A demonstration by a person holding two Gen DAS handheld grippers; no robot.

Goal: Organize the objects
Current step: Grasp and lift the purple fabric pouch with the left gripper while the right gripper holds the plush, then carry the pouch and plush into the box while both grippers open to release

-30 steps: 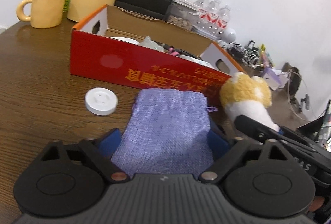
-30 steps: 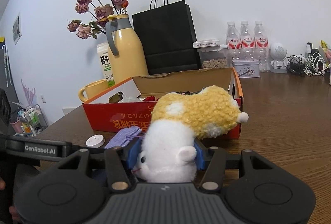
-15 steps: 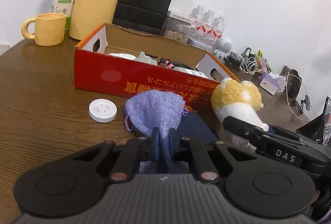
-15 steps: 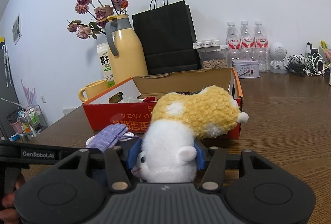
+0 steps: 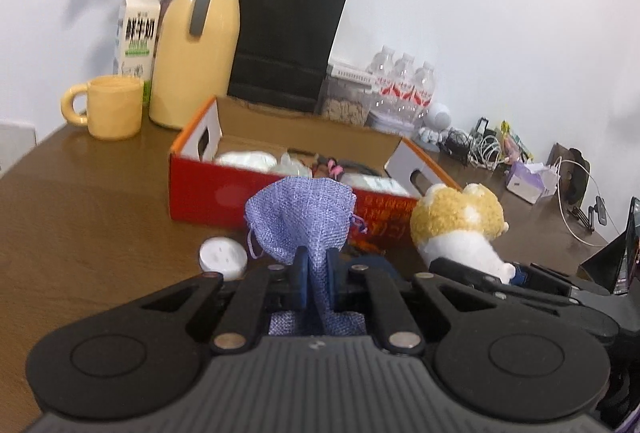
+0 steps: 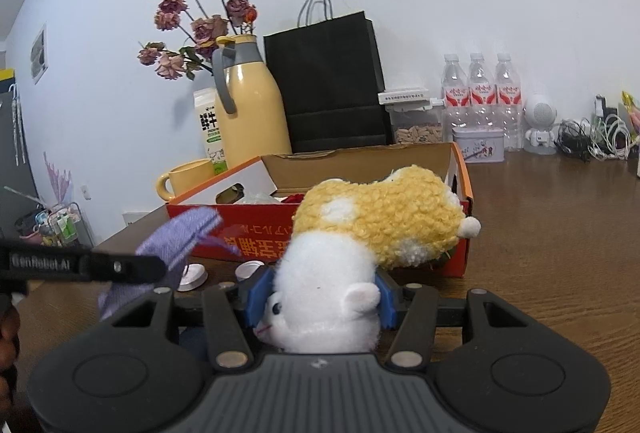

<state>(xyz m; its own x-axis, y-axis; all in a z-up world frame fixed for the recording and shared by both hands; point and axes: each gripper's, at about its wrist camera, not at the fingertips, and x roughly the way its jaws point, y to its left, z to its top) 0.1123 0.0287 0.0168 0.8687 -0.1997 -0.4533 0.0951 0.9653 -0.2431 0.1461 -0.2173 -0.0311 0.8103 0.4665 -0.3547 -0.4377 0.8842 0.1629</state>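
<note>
My left gripper (image 5: pixel 317 275) is shut on a purple cloth pouch (image 5: pixel 304 221) and holds it lifted above the table, in front of the red open box (image 5: pixel 240 189). My right gripper (image 6: pixel 320 293) is shut on a yellow and white plush toy (image 6: pixel 372 225), held near the box's right front corner (image 6: pixel 460 245). The pouch (image 6: pixel 180 237) and the left gripper's arm (image 6: pixel 80 265) show at the left of the right wrist view. The plush (image 5: pixel 460 225) shows at the right of the left wrist view. The box holds several white items (image 5: pixel 244 159).
A white round cap (image 5: pixel 223 257) lies on the wooden table by the pouch. A yellow mug (image 5: pixel 108 107), milk carton (image 5: pixel 138 33), yellow jug (image 5: pixel 196 45), black paper bag (image 5: pixel 288 33) and water bottles (image 5: pixel 404 89) stand behind the box. Cables (image 6: pixel 592 141) lie far right.
My left gripper closed on the purple pouch and lifted it off the table, toward the box. My right gripper kept hold of the plush and barely moved.
</note>
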